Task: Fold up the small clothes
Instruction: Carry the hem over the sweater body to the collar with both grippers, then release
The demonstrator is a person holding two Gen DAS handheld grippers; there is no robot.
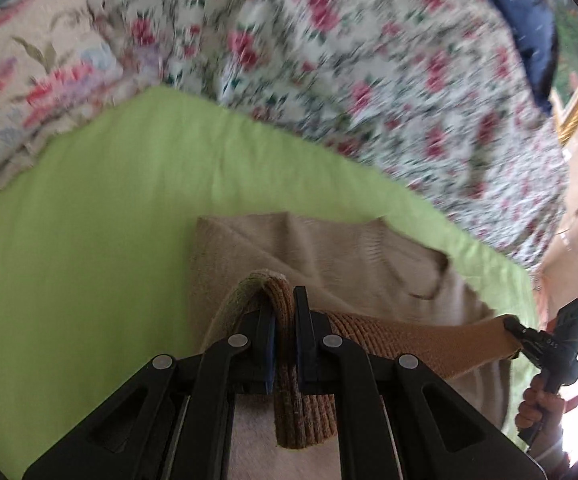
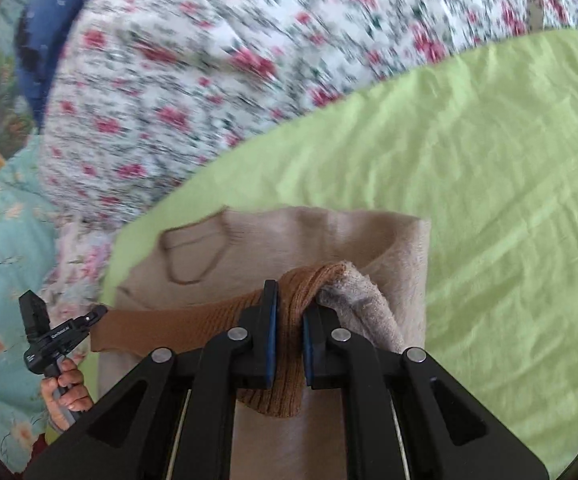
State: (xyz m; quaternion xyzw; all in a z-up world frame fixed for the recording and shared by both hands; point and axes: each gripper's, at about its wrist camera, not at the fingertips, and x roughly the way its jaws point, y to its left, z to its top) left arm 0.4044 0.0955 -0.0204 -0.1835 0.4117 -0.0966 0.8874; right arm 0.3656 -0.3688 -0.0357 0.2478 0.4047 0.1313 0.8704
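Between both claws: brown waistband pinched taut.

Open flat room was seen on the green sheet to the right of the beige sweater, and on the left side in the left wrist view. Beyond the sheet's far edge, passage was blocked by a bunched floral quilt. Between the two hand-held grippers, the gap was spanned by the sweater's taut brown ribbed hem.
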